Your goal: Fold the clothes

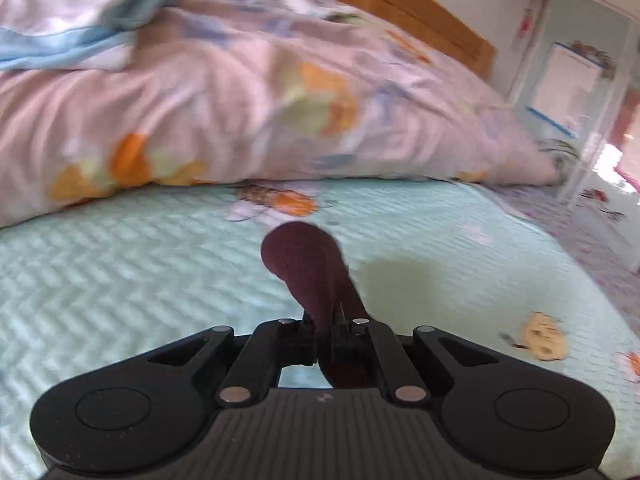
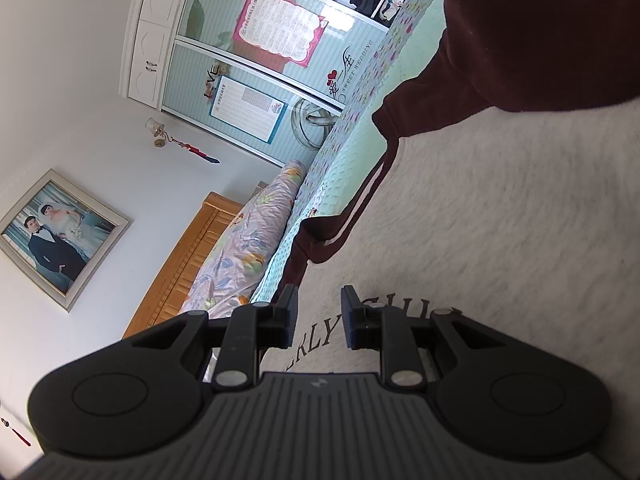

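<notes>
In the left wrist view, the left gripper (image 1: 325,338) is seen closed tight on a strip of dark red cloth (image 1: 308,268). The cloth is pinched between the jaws and sticks up and forward past them, with a rounded end. Under it, the pale green bed cover (image 1: 120,264) is spread out, and a dark shadow is cast on it just right of the cloth. Farther back, a puffy pink quilt (image 1: 224,96) with orange and blue flowers is piled across the bed, and a wooden headboard (image 1: 400,4) is seen behind it. This view is a little blurred. In the right wrist view, which is tipped sideways, the right gripper (image 2: 320,316) is seen with its jaws a small way apart. Whether anything is pinched between them cannot be told. Just past the jaws, a white fluffy top (image 2: 500,240) with dark letters is laid out on the bed. A dark red hood (image 2: 540,32) and dark red edging are seen on this top. A wardrobe (image 2: 248,64) and a framed photo (image 2: 56,240) are seen on the far walls.
</notes>
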### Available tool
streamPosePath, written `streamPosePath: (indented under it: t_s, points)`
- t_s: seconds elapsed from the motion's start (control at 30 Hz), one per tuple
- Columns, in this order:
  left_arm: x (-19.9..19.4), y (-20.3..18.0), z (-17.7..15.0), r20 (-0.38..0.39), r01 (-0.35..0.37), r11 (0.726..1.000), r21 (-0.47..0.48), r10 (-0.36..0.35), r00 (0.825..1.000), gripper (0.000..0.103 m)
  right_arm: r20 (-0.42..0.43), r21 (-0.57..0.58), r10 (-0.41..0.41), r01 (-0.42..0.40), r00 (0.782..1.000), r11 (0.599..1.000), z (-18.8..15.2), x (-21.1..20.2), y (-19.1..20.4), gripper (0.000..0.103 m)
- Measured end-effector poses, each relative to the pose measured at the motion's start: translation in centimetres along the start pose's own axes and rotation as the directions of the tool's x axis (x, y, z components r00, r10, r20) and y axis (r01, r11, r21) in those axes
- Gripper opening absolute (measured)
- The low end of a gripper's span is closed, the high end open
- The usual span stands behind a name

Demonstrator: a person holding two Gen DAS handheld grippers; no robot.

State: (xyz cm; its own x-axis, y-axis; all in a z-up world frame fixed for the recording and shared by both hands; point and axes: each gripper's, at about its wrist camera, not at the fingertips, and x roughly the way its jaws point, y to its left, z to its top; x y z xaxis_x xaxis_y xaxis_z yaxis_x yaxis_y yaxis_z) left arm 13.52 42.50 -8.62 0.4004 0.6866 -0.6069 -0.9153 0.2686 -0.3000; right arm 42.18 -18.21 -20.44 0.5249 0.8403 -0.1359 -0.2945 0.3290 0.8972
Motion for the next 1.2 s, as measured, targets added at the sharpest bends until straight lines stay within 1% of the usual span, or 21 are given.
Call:
streamPosePath:
  t_s: [0.07, 0.2, 0.33, 0.5, 0.6, 0.63, 0.67, 0.7, 0.73, 0.77, 0.8, 0.83, 0.87, 0.9, 0.97, 1.03, 1.07, 1.1, 1.13, 1.17, 1.2]
  points:
    - [1.2, 0.9, -1.1, -0.058, 0.025, 1.0, -0.007, -0.025, 0.998, 0.006, -0.001, -0.002, -0.001, 0.001, 1.0, 1.0, 0.0, -0.1, 0.0, 0.025]
    - [1.0, 1.9, -1.2, -0.08, 0.029, 0.999, -0.024, -0.031, 0.996, 0.013, -0.001, 0.0, 0.001, -0.001, 1.0, 1.0, 0.0, -0.1, 0.0, 0.025]
    - [-0.6, 2.7, -0.9, -0.135, -0.054, 0.998, -0.028, 0.05, 0.99, 0.025, -0.001, 0.001, 0.002, -0.002, 1.0, 1.0, 0.0, -0.1, 0.0, 0.025]
    - [-1.8, 4.4, -0.3, -0.19, -0.083, 0.997, 0.01, 0.083, 0.978, 0.036, -0.001, 0.003, 0.006, -0.006, 1.0, 1.0, 0.0, 0.0, 0.0, 0.026]
    - [-4.0, 5.5, -0.1, -0.165, -0.178, 0.984, -0.017, 0.173, 0.971, 0.035, 0.0, 0.003, 0.005, -0.005, 1.0, 1.0, 0.0, 0.0, 0.0, 0.026]
    - [-4.8, 5.6, 0.0, -0.132, -0.196, 0.98, -0.019, 0.192, 0.973, 0.036, 0.0, 0.003, 0.005, -0.005, 1.0, 1.0, 0.0, 0.1, 0.0, 0.026]
    - [-5.5, 5.4, 0.3, -0.07, -0.19, 0.982, -0.005, 0.189, 0.979, 0.04, 0.0, 0.003, 0.005, -0.005, 1.0, 1.0, 0.0, 0.1, 0.1, 0.026]
    - [-5.6, 5.1, 0.6, -0.038, -0.169, 0.985, 0.016, 0.169, 0.985, 0.052, -0.001, 0.003, 0.005, -0.005, 1.0, 1.0, 0.1, 0.1, 0.1, 0.026]
    - [-4.8, 4.7, 1.0, -0.047, -0.125, 0.991, 0.046, 0.127, 0.991, 0.061, -0.001, 0.002, 0.004, -0.004, 1.0, 1.0, 0.1, 0.2, 0.1, 0.026]
    - [-4.1, 4.3, 1.4, -0.058, -0.081, 0.994, 0.076, 0.085, 0.995, 0.077, 0.0, 0.002, 0.005, -0.005, 1.0, 1.0, 0.1, 0.2, 0.1, 0.026]
    - [-2.9, 3.9, 1.8, -0.082, -0.038, 0.995, 0.091, 0.045, 0.996, 0.079, 0.0, 0.002, 0.005, -0.005, 1.0, 1.0, 0.1, 0.2, 0.1, 0.026]
    - [-1.6, 3.8, 2.2, -0.104, -0.017, 0.997, 0.082, 0.025, 0.994, 0.077, 0.0, 0.002, 0.005, -0.005, 1.0, 1.0, 0.1, 0.2, 0.1, 0.026]
    - [-0.6, 3.8, 2.5, -0.107, -0.017, 0.997, 0.074, 0.024, 0.994, 0.077, 0.0, 0.002, 0.004, -0.004, 1.0, 1.0, 0.1, 0.2, 0.1, 0.026]
    - [0.5, 3.8, 2.8, -0.117, -0.009, 0.997, 0.075, 0.018, 0.993, 0.082, 0.0, 0.001, 0.004, -0.004, 1.0, 1.0, 0.1, 0.2, 0.1, 0.026]
    - [2.3, 3.8, 2.9, -0.16, -0.012, 0.996, 0.091, 0.027, 0.987, 0.082, 0.0, 0.001, 0.003, -0.003, 1.0, 1.0, 0.1, 0.2, 0.1, 0.026]
    - [3.4, 3.7, 2.8, -0.176, 0.008, 0.994, 0.11, 0.011, 0.984, 0.09, 0.0, 0.0, 0.003, -0.003, 1.0, 1.0, 0.1, 0.2, 0.1, 0.026]
    - [3.6, 3.5, 2.6, -0.181, 0.045, 0.992, 0.12, -0.023, 0.983, 0.101, 0.0, 0.0, 0.002, -0.002, 1.0, 1.0, 0.1, 0.2, 0.1, 0.026]
    - [3.9, 3.2, 2.5, -0.195, 0.093, 0.988, 0.127, -0.067, 0.979, 0.102, 0.0, 0.0, 0.002, -0.002, 1.0, 1.0, 0.1, 0.1, 0.0, 0.026]
    - [4.0, 2.9, 2.3, -0.211, 0.144, 0.98, 0.137, -0.113, 0.971, 0.102, 0.0, -0.001, 0.001, -0.001, 1.0, 1.0, 0.1, 0.1, 0.1, 0.026]
    - [4.2, 2.3, 2.1, -0.224, 0.166, 0.972, 0.169, -0.127, 0.966, 0.101, 0.0, -0.002, 0.0, 0.0, 1.0, 1.0, 0.1, 0.1, 0.1, 0.026]
    - [4.2, 1.4, 1.8, -0.229, 0.156, 0.962, 0.224, -0.104, 0.968, 0.09, 0.0, -0.003, -0.001, 0.001, 1.0, 1.0, 0.1, 0.1, 0.1, 0.026]
